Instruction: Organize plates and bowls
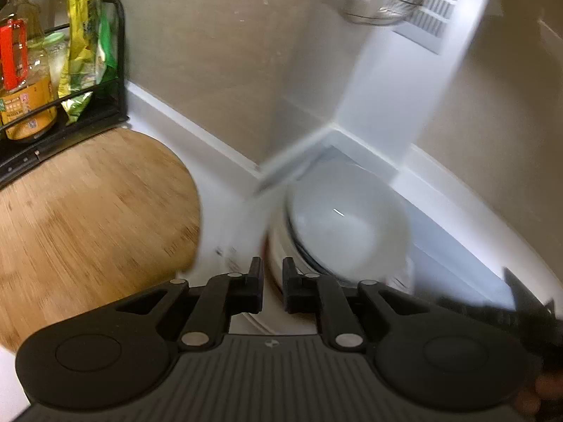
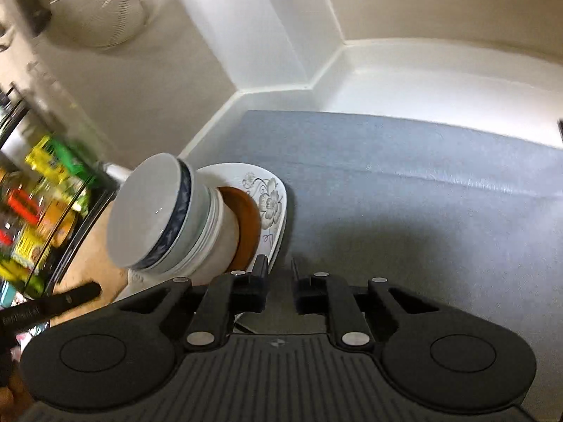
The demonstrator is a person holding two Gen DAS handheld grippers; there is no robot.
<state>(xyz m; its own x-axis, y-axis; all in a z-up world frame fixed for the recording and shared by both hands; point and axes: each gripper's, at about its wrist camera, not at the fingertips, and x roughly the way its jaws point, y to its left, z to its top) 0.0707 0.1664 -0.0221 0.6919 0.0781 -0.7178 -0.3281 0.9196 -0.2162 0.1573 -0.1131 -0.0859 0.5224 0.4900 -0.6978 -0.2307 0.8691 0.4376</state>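
Note:
A stack of dishes shows in both views. In the right wrist view a white bowl with a blue band (image 2: 147,211) tops several white bowls, a brown dish (image 2: 246,225) and a white flowered plate (image 2: 271,207). My right gripper (image 2: 279,274) stands just right of the plate's rim, its jaws a small gap apart around nothing I can see. In the left wrist view, which is blurred, the top bowl (image 1: 345,225) sits just beyond my left gripper (image 1: 272,274). Its jaws are narrowly apart at the edge of the stack, and I cannot tell if they pinch a rim.
A round wooden board (image 1: 88,225) lies left of the stack. A black wire rack (image 1: 116,70) with an oil bottle (image 1: 21,70) and yellow-green packets stands behind it. A grey mat (image 2: 404,183) covers the white counter. A wire-mesh bowl (image 2: 102,3) hangs on the wall.

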